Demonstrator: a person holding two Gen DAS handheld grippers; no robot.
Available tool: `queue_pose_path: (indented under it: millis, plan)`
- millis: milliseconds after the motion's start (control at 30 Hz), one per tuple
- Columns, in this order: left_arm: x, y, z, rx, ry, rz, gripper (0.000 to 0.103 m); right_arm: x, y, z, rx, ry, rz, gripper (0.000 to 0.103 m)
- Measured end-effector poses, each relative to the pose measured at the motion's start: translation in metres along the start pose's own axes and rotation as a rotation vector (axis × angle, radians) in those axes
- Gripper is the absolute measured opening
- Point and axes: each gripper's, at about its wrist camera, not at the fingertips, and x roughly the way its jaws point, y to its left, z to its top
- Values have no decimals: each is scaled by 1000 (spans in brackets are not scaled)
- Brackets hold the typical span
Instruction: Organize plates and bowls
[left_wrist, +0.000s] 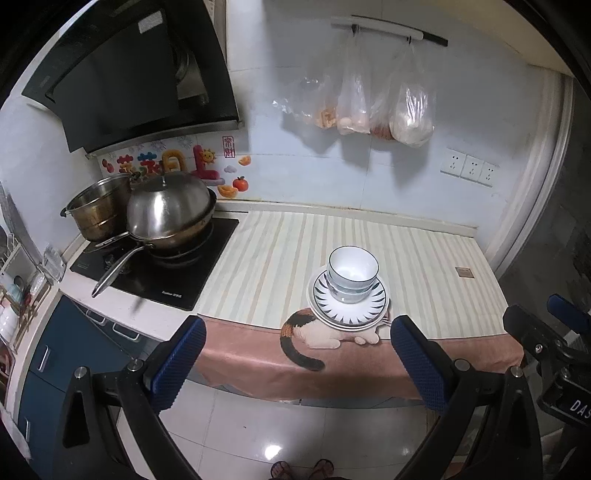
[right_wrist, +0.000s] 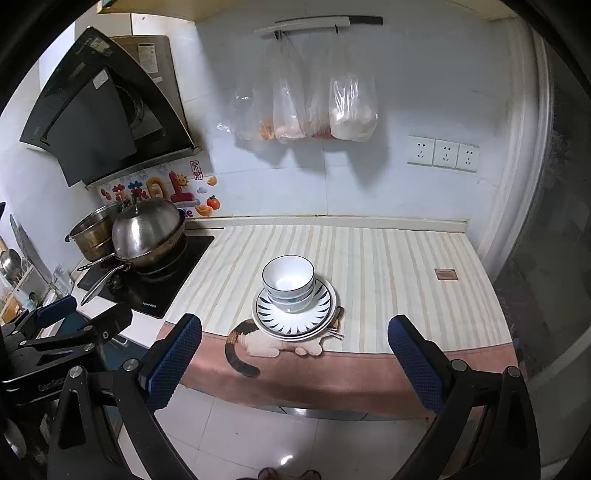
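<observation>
1. The left claw hung over the tiled floor in front of the desk, its blue-padded fingers spread wide apart with nothing between them.
2. The right claw was held the same way, fingers far apart and empty, also short of the desk's front edge; in the left wrist view part of it showed at the far right.
3. A striped cloth covered the desk, and its brown border with a calico cat print draped over the front edge toward the floor.
4. The stacked plates, the top one with a dark ray pattern on its rim, sat close to that front edge, partly over the cat print.
5. Nested white bowls stood upright on the plates, slightly toward the back of the stack.
6. To the right of the stack the cloth lay open as far as a small brown square tag near the right wall; behind the stack the stripes ran bare to the back wall.
7. To the left the cloth ended at a black cooktop, which carried a lidded wok with its long handle pointing forward, and a steel pot behind it.
8. On the back wall, plastic bags hung from a rail above the desk, and three sockets sat to the right.
</observation>
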Motion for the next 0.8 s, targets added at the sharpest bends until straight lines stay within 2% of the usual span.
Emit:
queue_pose_path:
  millis: [333, 800]
  plan:
    - [-30, 30, -11, 9, -38, -7, 103, -34, 24, -16, 11, -31, -32, 103]
    - [-40, 45, -21, 6, -35, -18, 103, -47, 46, -26, 8, -34, -34, 103]
